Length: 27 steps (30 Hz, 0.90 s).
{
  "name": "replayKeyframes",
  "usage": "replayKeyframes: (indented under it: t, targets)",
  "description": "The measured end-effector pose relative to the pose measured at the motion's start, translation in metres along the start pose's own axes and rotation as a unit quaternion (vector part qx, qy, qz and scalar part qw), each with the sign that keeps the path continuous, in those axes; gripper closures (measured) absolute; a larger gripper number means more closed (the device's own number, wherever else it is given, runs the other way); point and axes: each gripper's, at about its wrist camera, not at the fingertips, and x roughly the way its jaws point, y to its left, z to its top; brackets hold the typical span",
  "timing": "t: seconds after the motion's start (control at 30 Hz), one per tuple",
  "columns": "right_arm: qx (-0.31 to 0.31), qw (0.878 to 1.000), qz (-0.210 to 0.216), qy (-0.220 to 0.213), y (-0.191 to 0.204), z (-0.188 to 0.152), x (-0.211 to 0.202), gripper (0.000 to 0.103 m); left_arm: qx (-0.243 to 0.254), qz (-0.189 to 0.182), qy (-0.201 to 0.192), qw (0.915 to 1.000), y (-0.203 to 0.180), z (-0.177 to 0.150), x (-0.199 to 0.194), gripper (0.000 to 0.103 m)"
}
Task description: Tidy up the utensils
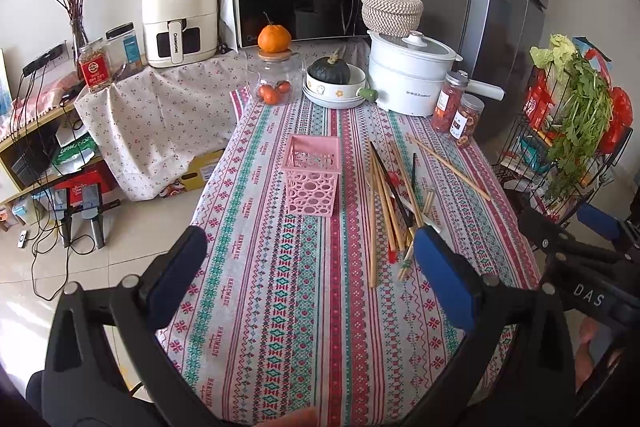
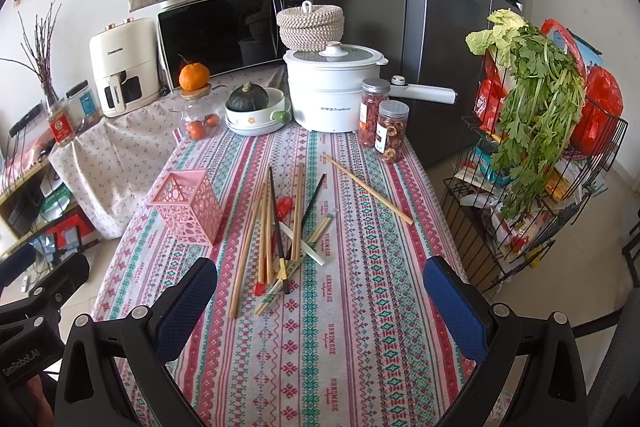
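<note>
Both grippers, left (image 1: 310,251) and right (image 2: 320,283), hover with fingers spread and empty near the surface's near edge; tangled chopsticks (image 2: 280,227) mid-surface could scatter, or the light pink holder (image 2: 186,207) tip.

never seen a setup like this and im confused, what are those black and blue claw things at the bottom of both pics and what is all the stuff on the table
Those claws are tools, not a robot. A person carries a two-finger hand-held gripper in each hand, and each has a wide-angle camera looking forward along its fingers. One picture comes from the left hand-held gripper, the other from the right hand-held gripper. The blue parts are the finger pads.

Both are open and hold nothing.

On the patterned tablecloth stands an empty pink holder. Beside it lies a loose pile of chopsticks, mixed with what look like red and white utensils, and one pair of chopsticks lies apart, to the right. At the far end are a white cooking pot, a bowl with a dark squash and some jars.
</note>
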Motion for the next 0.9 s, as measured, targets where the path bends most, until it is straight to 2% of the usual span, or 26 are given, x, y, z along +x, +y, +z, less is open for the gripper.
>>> replayKeyframes:
  t: [0.6, 0.73, 0.8, 0.9]
  targets:
    - [0.004, 1.0, 0.002, -0.001, -0.003, 0.001, 0.0, 0.0, 0.0, -0.001, 0.007, 1.0, -0.002, -0.001, 0.007, 0.0]
    - [0.009, 1.0, -0.003, 0.0, -0.009, 0.012, 0.003, 0.0, 0.009, 0.011, -0.005, 0.9999, -0.003, 0.008, 0.015, 0.0]
    - [0.013, 1.0, -0.012, 0.006, -0.014, 0.021, 0.01, 0.0, 0.025, 0.0, 0.013, 0.9996, -0.009, 0.015, 0.024, 0.0]
    - [0.017, 0.999, -0.021, 0.021, -0.023, 0.038, 0.024, 0.0, 0.022, -0.051, 0.069, 0.9961, -0.016, 0.027, 0.041, 0.0]
